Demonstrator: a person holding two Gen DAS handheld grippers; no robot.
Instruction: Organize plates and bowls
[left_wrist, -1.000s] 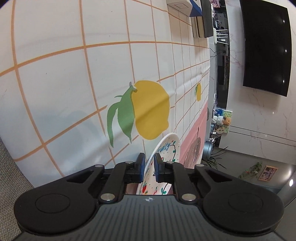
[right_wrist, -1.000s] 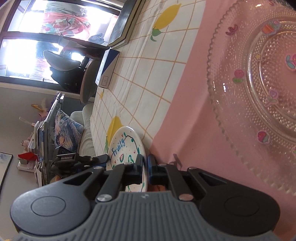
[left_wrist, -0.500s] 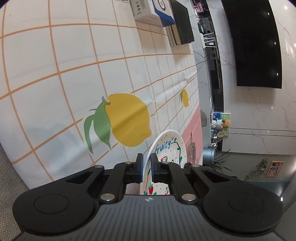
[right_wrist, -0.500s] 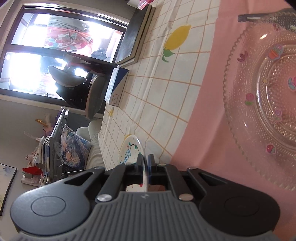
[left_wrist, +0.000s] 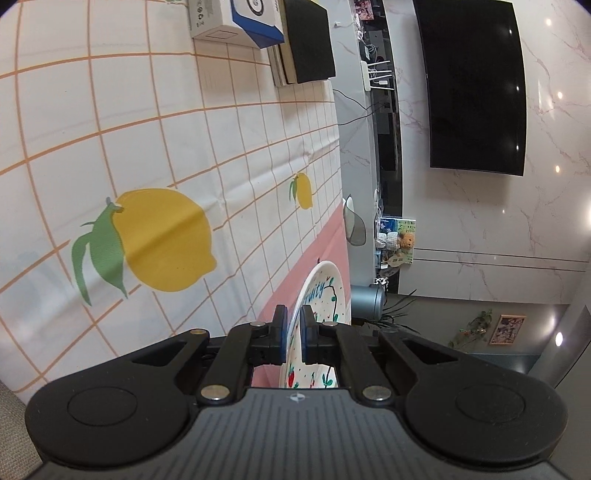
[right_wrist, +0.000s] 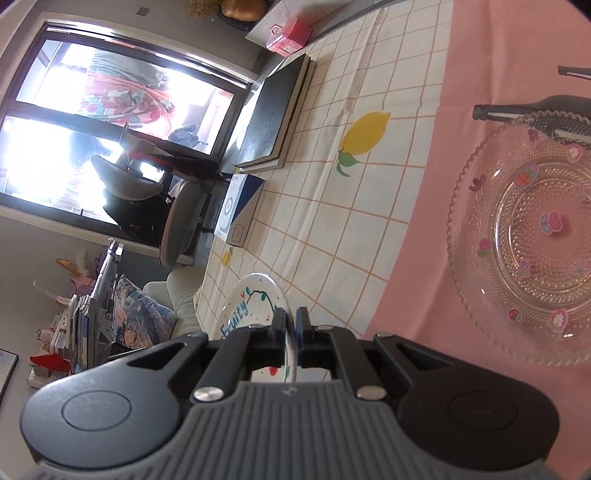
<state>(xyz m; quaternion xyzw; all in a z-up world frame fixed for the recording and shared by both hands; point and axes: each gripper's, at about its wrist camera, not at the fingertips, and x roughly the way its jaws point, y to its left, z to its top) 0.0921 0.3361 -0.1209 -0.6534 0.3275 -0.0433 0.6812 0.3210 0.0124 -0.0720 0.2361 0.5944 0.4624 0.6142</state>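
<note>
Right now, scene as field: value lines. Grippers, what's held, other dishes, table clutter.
left gripper: shut on the rim of the white plate
right gripper: shut on the white plate, opposite rim
white plate: painted fruit, word "Fruity", held edge-on off the tablecloth
glass plate: on the pink part of the cloth, stickers on it
boxes: far side of the table
books: black stack beside the boxes

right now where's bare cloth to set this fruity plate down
Both tools, left and right, grip the Fruity plate. Bare patches: the white grid cloth between the blue-white box and the printed lemon, and the pink cloth left of the glass plate. Crowded: the far edge, with the black books and box.
</note>
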